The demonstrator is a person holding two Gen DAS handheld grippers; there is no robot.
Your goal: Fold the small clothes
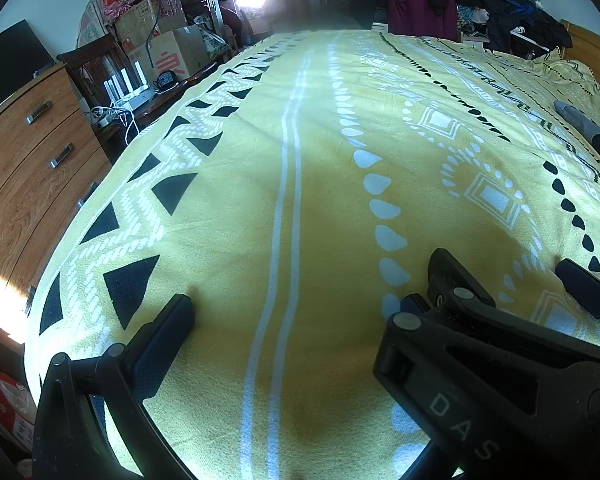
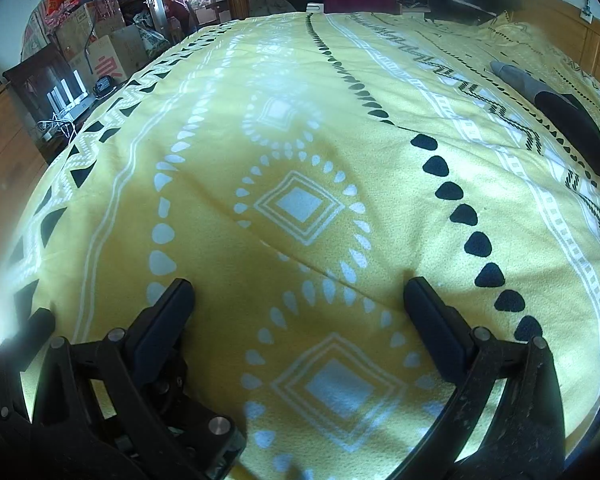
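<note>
- Where both cameras look, a bed under a yellow blanket (image 2: pixel 300 140) of soft, napped weave, printed with white diamonds, drops and black triangles.
- Room: wooden dresser (image 1: pixel 28 152) at left; stacked cardboard boxes (image 1: pixel 168 52); heaped clothing (image 1: pixel 480 0) beyond the far edge.
- Grey and black garments (image 2: pixel 556 108): lying far right on the blanket, apart from both claws.
- Left claw (image 1: pixel 312 284): fingers apart, empty.
- Right claw (image 2: pixel 300 292): fingers apart, empty.

Yellow patterned bedspread (image 1: pixel 228 208), wooden dresser (image 1: pixel 28 160), stacked boxes (image 1: pixel 168 48).
</note>
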